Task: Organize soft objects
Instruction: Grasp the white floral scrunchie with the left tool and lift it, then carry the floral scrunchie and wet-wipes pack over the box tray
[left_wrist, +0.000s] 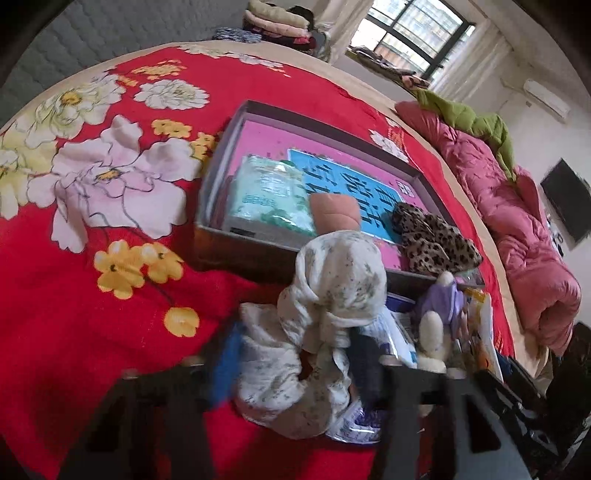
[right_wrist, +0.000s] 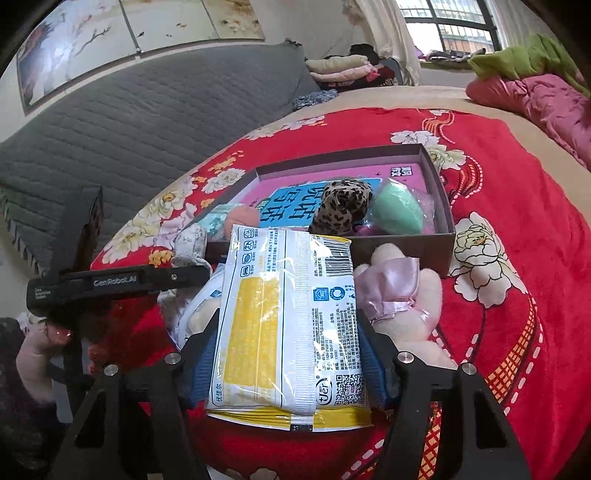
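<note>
Floral cloth (left_wrist: 325, 317) | left claw (left_wrist: 295, 354) clamped, tilted down | right claw (right_wrist: 291, 354) grips tissue pack (right_wrist: 288, 321)

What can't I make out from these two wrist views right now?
- Left wrist view: the left gripper fingers are motion-blurred, so pad contact on the floral white cloth is unclear.
- Right wrist view: the yellow-white wipes packet hides the bedspread and items under it.
- Right wrist view: the leopard-print cloth covers part of the box floor.

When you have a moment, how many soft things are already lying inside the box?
4 that I can see: a tissue pack, a peach sponge, a leopard cloth and a green sponge; more may be hidden behind them.
</note>
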